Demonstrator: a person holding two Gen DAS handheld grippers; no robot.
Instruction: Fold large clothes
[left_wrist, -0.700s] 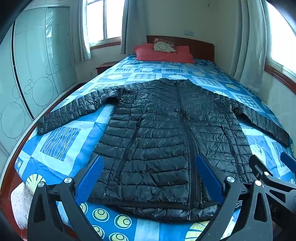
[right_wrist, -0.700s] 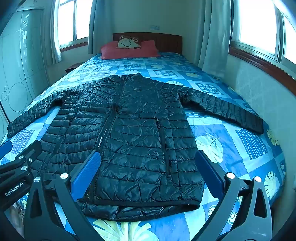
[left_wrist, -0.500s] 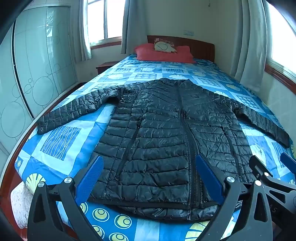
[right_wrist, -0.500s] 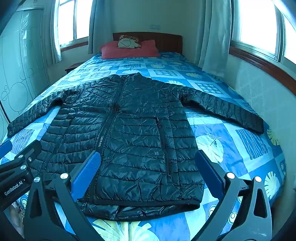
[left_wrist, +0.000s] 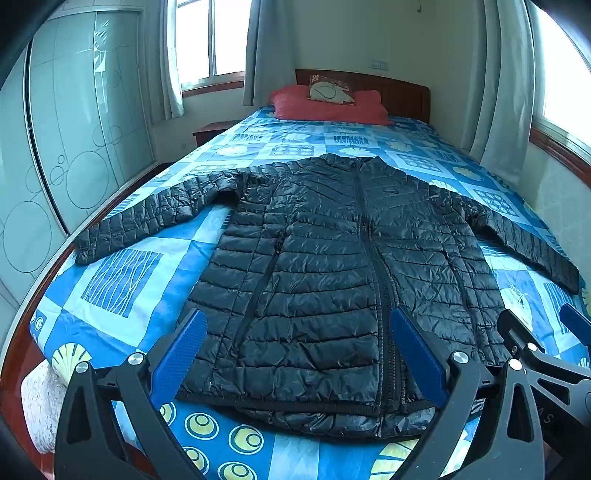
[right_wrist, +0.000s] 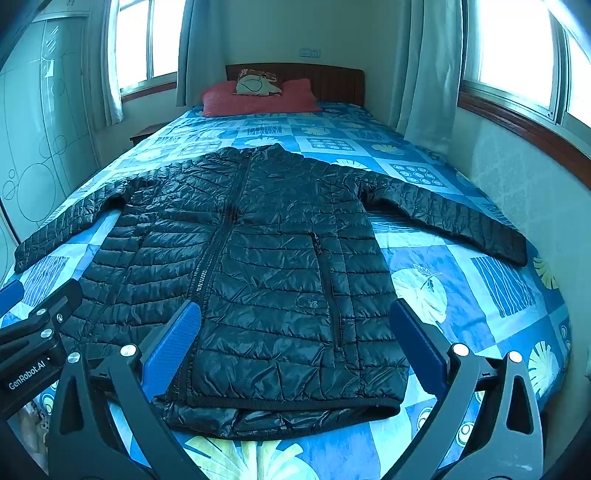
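Observation:
A black quilted puffer jacket (left_wrist: 332, 266) lies flat and zipped on the bed, front up, both sleeves spread out to the sides, hem toward me. It also shows in the right wrist view (right_wrist: 258, 266). My left gripper (left_wrist: 295, 332) is open and empty, hovering above the hem, left of the zipper. My right gripper (right_wrist: 295, 328) is open and empty above the hem's right half. The right gripper shows at the right edge of the left wrist view (left_wrist: 546, 354); the left gripper shows at the left edge of the right wrist view (right_wrist: 33, 332).
The bed has a blue patterned cover (left_wrist: 122, 277) and a wooden frame. Red pillows (left_wrist: 328, 107) lie by the headboard. A glass-door wardrobe (left_wrist: 55, 147) stands left of the bed, a wall with windows and curtains (right_wrist: 524, 177) on the right.

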